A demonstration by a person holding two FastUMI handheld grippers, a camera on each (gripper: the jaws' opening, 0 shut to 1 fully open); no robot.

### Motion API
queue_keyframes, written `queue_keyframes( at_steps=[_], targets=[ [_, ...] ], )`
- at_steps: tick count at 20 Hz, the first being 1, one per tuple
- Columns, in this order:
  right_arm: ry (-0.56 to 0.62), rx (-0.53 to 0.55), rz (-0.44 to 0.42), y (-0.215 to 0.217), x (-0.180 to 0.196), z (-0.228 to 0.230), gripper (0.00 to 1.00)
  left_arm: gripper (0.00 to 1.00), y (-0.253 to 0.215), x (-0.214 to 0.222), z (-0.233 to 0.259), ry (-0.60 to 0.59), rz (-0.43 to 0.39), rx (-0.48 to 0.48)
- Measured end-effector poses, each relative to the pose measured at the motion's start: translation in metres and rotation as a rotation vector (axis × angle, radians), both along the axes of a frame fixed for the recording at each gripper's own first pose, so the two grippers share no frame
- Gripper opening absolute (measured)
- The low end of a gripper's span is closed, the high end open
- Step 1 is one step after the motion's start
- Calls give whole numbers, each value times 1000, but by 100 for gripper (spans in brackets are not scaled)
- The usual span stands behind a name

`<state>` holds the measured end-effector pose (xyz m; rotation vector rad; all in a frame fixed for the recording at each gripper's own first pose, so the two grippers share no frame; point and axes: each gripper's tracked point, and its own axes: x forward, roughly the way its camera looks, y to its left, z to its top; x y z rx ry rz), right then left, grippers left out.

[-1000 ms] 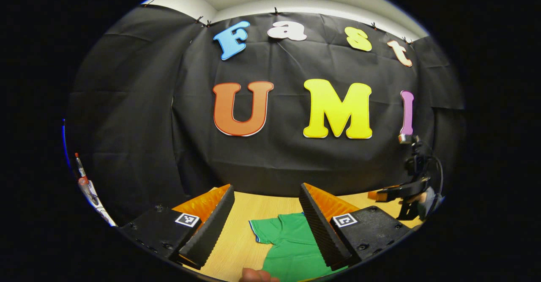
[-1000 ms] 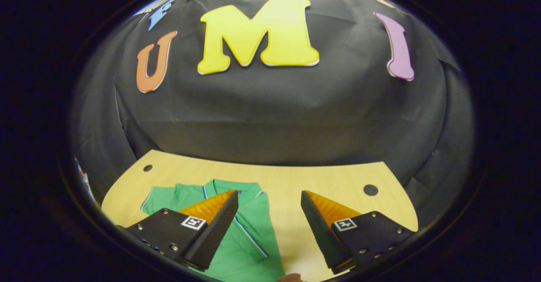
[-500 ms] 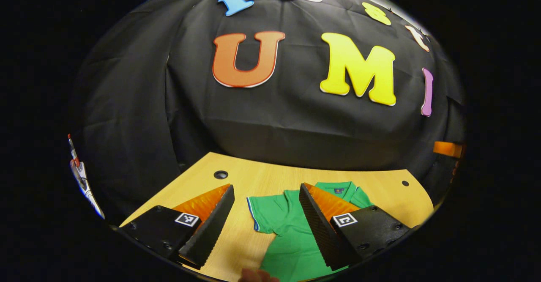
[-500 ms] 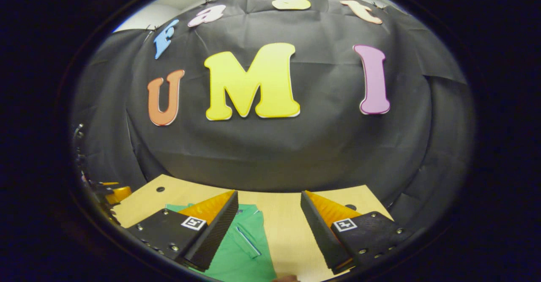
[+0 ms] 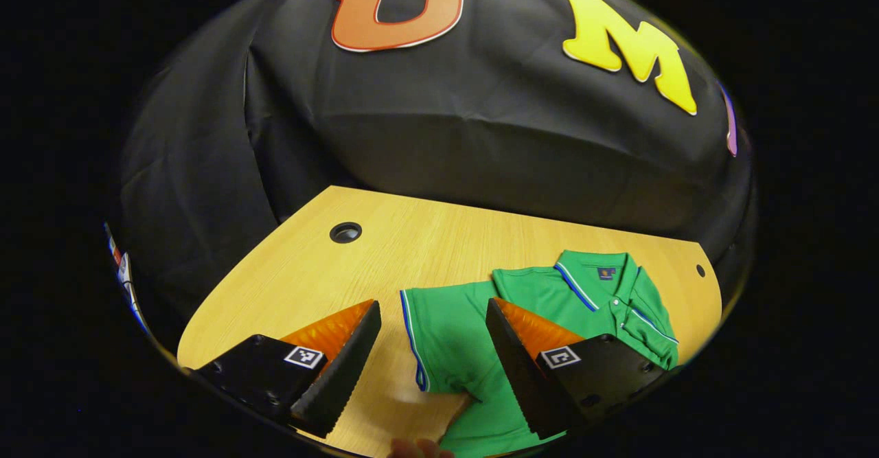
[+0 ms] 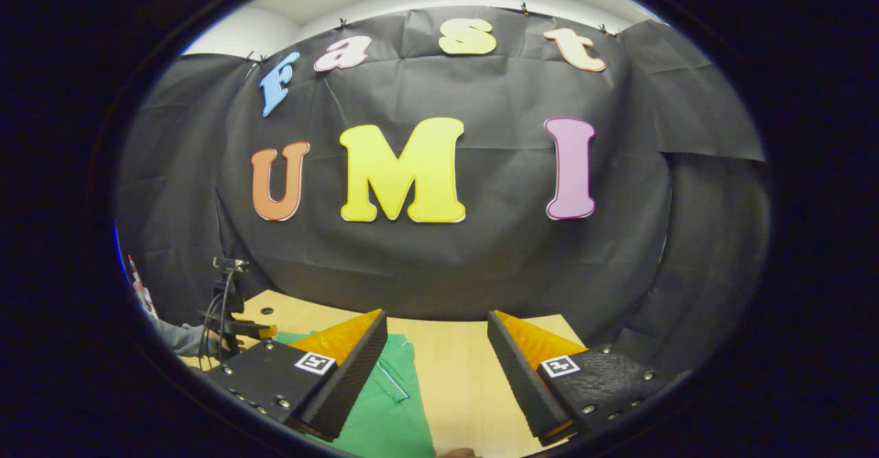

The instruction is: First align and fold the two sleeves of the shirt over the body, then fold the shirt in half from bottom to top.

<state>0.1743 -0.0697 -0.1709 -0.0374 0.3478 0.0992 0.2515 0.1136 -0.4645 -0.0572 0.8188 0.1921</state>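
Observation:
A green polo shirt (image 5: 549, 300) with blue trim lies flat on the wooden table (image 5: 384, 252), collar toward the wall. Its near sleeve (image 5: 439, 334) spreads out sideways. My left gripper (image 5: 432, 303) hovers open above that sleeve, whose trimmed edge lies between the fingers. In the right gripper view the shirt (image 6: 391, 403) lies low under the left finger, with a blue-trimmed sleeve edge on its body. My right gripper (image 6: 437, 314) is open and holds nothing, over bare table (image 6: 467, 375) beside the shirt. The left gripper (image 6: 233, 321) shows far left there, with a hand behind it.
The table has a round cable hole (image 5: 345, 232) at the back left and a smaller one (image 5: 700, 270) at the back right. The black cloth wall stands right behind the table. A fingertip (image 5: 419, 450) shows at the bottom edge.
The left gripper has tipped down and come in over the near sleeve. The right gripper has tilted up and drawn back from the shirt. Both stayed open.

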Motion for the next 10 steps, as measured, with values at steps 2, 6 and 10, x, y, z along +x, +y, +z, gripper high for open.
queue_keyframes(
  at_steps=[2,6,10],
  targets=[
    [-6,37,-2,1,-3,12,96,98,10,8,-17,59,14,6],
    [-29,31,-17,-8,-4,26,93,98,25,27,-42,120,43,26],
    [-17,30,-38,-16,-4,26,93,98,28,36,-58,191,25,47]
  ],
)
